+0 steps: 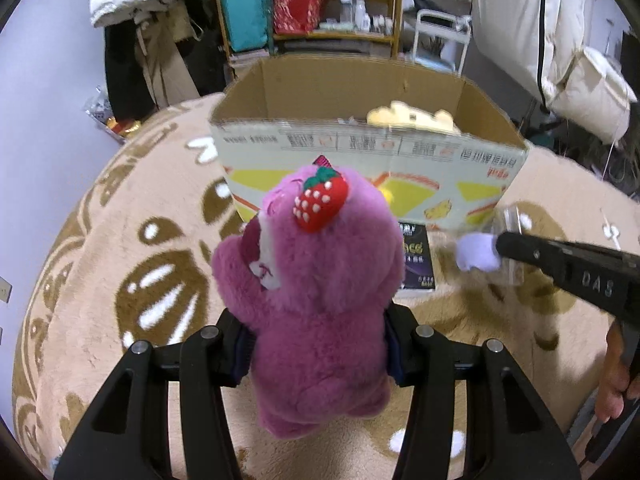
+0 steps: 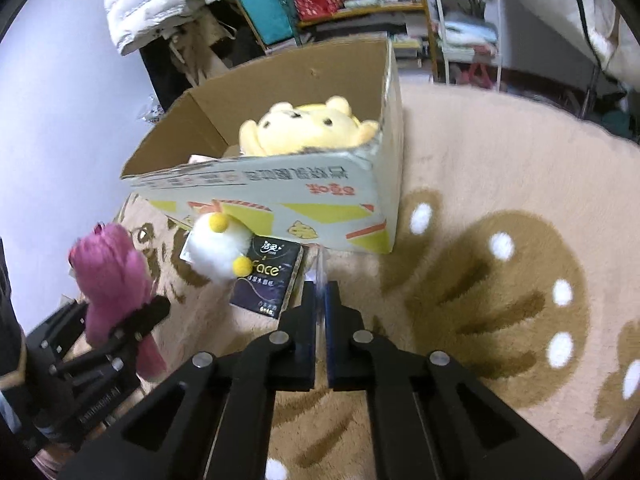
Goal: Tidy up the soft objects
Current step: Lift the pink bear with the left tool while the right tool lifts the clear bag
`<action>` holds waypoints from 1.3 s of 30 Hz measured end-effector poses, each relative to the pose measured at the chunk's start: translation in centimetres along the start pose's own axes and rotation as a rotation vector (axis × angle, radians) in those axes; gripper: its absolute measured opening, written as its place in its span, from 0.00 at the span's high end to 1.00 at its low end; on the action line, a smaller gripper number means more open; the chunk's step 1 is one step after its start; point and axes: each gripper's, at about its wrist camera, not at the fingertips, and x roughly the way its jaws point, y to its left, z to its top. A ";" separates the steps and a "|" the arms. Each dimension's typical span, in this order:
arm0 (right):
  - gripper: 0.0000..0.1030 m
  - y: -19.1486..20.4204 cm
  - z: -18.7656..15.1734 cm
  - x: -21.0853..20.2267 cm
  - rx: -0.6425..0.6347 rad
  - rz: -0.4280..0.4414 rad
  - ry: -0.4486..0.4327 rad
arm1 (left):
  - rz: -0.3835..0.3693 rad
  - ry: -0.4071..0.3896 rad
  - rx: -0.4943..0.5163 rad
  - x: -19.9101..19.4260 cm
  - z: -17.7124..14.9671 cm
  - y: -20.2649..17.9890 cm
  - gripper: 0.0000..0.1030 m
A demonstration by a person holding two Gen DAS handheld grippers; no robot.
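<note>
Purple plush bear (image 1: 320, 292) is sitting squeezed in our left gripper (image 1: 316, 352), just in front of the cardboard box (image 1: 360, 152) w/ the yellow plush (image 2: 304, 128), while our right gripper (image 2: 320, 304) is pinching clear packaging (image 1: 508, 240) nearby, probably so both go in.

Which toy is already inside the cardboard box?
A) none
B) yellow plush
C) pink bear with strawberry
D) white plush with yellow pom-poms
B: the yellow plush lies inside the cardboard box, while the pink bear is clamped in the left gripper outside it and the white plush sits on the rug in front of the box.
</note>
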 end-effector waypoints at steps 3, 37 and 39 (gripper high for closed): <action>0.96 0.2 0.0 -2.2 -0.016 0.001 -0.046 | 0.000 -0.044 -0.012 -1.5 0.1 0.3 0.51; 0.96 0.5 4.8 -8.2 -0.037 0.081 -0.478 | 0.006 -0.349 0.098 -2.9 9.1 1.1 0.51; 0.96 0.6 5.2 -7.4 -0.043 0.084 -0.470 | 0.008 -0.337 0.104 -2.1 9.7 0.9 0.51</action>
